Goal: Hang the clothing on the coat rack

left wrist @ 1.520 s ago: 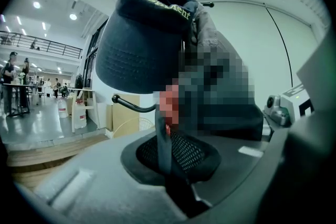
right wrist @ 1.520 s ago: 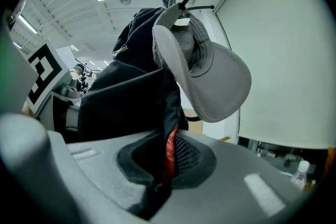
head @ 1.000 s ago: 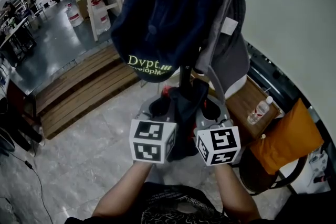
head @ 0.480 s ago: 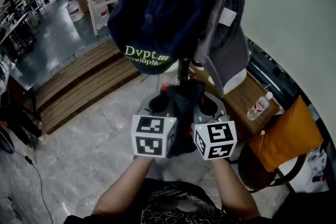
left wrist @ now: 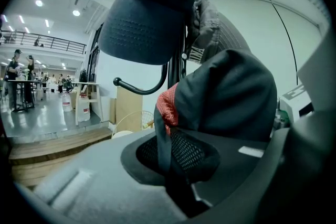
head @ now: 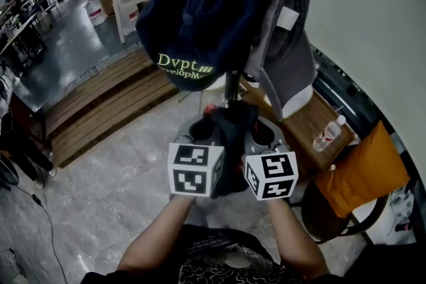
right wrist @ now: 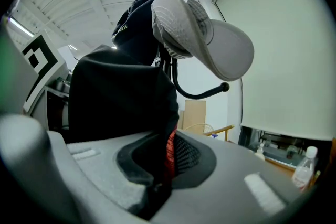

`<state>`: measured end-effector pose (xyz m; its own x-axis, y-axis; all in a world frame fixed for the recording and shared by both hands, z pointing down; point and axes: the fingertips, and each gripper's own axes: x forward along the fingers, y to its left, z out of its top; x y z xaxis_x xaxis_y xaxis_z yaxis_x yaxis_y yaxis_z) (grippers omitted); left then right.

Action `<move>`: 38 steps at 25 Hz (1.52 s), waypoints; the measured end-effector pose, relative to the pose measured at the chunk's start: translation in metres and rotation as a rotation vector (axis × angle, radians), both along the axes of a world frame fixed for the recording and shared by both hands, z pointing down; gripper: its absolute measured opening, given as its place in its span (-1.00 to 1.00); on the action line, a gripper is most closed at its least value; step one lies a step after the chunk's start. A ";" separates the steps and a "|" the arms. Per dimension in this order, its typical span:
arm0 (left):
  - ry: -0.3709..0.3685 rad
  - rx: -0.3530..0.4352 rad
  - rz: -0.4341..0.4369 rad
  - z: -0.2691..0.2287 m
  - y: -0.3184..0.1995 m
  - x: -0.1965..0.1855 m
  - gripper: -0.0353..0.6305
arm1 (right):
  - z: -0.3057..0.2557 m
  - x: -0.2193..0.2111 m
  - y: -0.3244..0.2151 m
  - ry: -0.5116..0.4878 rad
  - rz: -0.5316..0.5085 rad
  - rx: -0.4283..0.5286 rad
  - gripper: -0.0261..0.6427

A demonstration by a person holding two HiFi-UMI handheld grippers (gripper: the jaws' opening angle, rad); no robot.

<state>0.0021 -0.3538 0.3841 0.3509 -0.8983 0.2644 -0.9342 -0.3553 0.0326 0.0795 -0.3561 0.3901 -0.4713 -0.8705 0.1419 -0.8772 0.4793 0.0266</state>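
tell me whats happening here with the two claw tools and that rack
A person holds a claw in each hand, side by side just below the coat rack. The left claw and the right claw are both clamped on one dark garment with a red mesh lining. A navy cap and a grey cap already hang on the rack. The dark garment is not on a hook yet.

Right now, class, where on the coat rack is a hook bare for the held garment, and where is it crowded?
Bare: the curved lower hook under the navy cap, and a second hook under the grey cap. Crowded: the upper hooks holding both caps.
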 end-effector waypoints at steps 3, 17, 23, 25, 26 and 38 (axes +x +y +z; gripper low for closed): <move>-0.011 -0.003 0.000 0.003 0.001 -0.002 -0.81 | 0.004 -0.002 0.001 0.001 -0.002 -0.007 -0.84; -0.020 -0.030 0.010 0.017 0.007 -0.001 -0.81 | 0.027 0.000 0.005 0.012 0.007 -0.054 -0.84; -0.026 -0.035 0.014 0.019 0.011 -0.002 -0.81 | 0.033 -0.004 0.009 0.016 0.001 -0.064 -0.84; -0.028 -0.039 0.017 0.021 0.012 -0.003 -0.81 | 0.036 -0.004 0.011 0.017 0.000 -0.070 -0.84; -0.029 -0.041 0.019 0.022 0.013 -0.003 -0.81 | 0.037 -0.005 0.012 0.017 0.000 -0.072 -0.84; -0.042 -0.060 0.024 0.029 0.021 -0.004 -0.81 | 0.047 -0.007 0.021 0.014 0.000 -0.092 -0.84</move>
<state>-0.0022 -0.3325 0.4132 0.3595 -0.8720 0.3323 -0.9265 -0.3760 0.0157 0.0730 -0.3349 0.4367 -0.4686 -0.8536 0.2276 -0.8771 0.4802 -0.0050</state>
